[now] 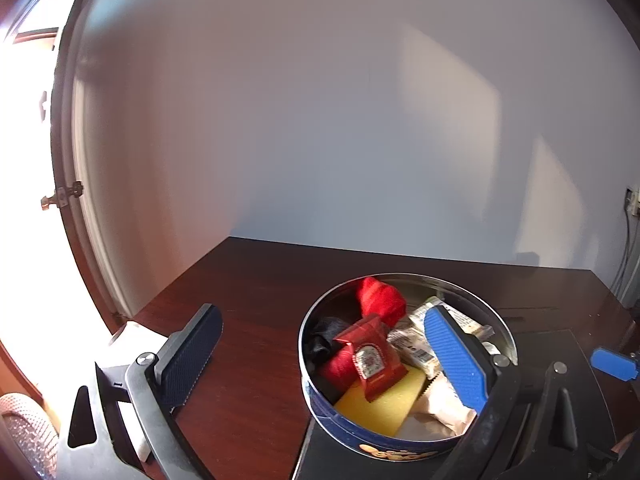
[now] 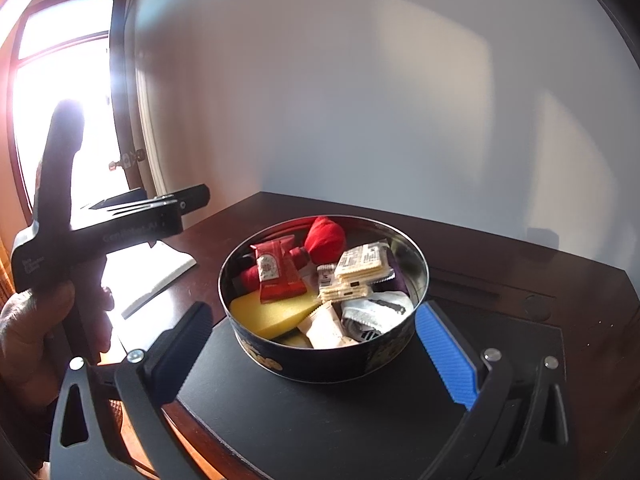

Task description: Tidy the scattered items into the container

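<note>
A round dark-blue tin (image 1: 328, 404) (image 2: 416, 332) stands on a black mat (image 2: 280, 400) on the dark wooden table. It holds a red sachet (image 1: 370, 356) (image 2: 276, 272), a red cloth ball (image 1: 380, 296) (image 2: 324, 236), a yellow sponge (image 1: 380, 404) (image 2: 264, 312), cracker packets (image 2: 362, 260) and white wrappers (image 2: 376, 312). My left gripper (image 1: 320, 356) is open and empty, hovering above the tin's left side. My right gripper (image 2: 316, 340) is open and empty, its fingers on either side of the tin's near wall. The left gripper's body (image 2: 120, 228) shows in the right wrist view.
A white paper (image 2: 160, 276) (image 1: 136, 336) lies on the table left of the tin. A plain wall stands behind the table. A bright window and door frame (image 2: 120, 80) are at the left. Cables (image 1: 628, 248) hang at the far right.
</note>
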A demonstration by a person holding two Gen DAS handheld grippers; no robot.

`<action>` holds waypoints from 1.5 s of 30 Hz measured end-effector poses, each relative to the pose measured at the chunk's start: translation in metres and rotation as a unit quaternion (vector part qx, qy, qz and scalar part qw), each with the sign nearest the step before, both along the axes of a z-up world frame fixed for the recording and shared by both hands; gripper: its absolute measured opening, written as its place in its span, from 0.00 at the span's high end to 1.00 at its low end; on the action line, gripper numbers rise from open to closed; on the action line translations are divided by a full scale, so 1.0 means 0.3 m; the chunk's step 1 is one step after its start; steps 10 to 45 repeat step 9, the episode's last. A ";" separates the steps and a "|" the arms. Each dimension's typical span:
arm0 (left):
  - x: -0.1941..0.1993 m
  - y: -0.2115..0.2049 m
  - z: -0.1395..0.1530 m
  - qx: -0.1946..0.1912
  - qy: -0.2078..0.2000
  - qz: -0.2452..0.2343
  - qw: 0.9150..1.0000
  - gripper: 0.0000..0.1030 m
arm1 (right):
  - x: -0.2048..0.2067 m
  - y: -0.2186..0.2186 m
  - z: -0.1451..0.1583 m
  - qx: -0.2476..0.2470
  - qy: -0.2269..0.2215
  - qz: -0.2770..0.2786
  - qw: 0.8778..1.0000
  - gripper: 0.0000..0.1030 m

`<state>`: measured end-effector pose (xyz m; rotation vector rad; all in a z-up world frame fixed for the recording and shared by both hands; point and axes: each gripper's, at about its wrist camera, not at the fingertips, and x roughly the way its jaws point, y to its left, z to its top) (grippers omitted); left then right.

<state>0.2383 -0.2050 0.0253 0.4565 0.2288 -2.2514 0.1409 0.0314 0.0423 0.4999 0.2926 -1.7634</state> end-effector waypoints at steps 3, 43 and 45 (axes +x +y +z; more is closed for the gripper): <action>-0.014 0.008 -0.006 0.001 -0.002 -0.015 1.000 0.01 | -0.002 -0.007 -0.009 0.004 -0.004 0.001 1.000 0.00; -0.024 0.022 0.001 -0.002 0.004 -0.026 1.000 0.01 | -0.011 -0.004 -0.010 0.002 -0.008 -0.003 1.000 0.00; -0.024 0.022 0.001 -0.002 0.004 -0.026 1.000 0.01 | -0.011 -0.004 -0.010 0.002 -0.008 -0.003 1.000 0.00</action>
